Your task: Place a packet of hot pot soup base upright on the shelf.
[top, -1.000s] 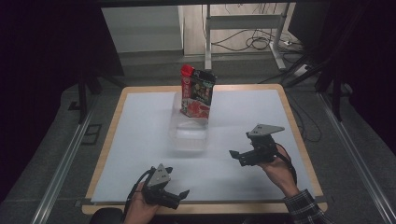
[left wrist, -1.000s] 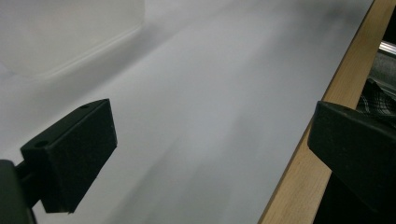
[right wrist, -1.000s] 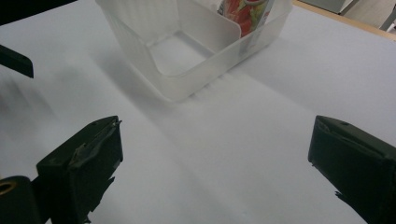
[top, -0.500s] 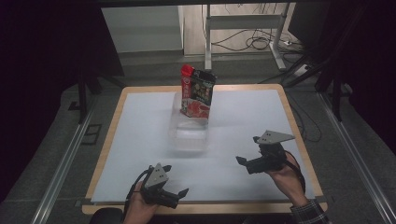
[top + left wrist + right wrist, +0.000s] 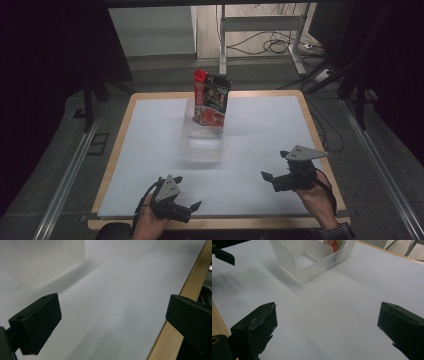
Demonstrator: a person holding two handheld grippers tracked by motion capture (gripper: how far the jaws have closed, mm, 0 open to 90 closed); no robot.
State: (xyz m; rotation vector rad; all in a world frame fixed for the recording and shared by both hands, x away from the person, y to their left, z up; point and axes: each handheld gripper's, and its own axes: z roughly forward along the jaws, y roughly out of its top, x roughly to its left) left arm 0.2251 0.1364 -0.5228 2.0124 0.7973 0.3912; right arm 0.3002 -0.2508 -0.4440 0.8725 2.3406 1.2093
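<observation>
Clear plastic bin (image 5: 202, 142), well ahead of both grippers' spread fingers (image 5: 254, 327)

Clear plastic bin (image 5: 202, 142) mid-table w/ red snack pouch (image 5: 211, 97) standing upright in its far end

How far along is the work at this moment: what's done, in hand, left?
Done: the snack packets stand upright in the clear bin. In hand: nothing; the left gripper and right gripper are both open near the table's front edge. Left: apparently little.
</observation>
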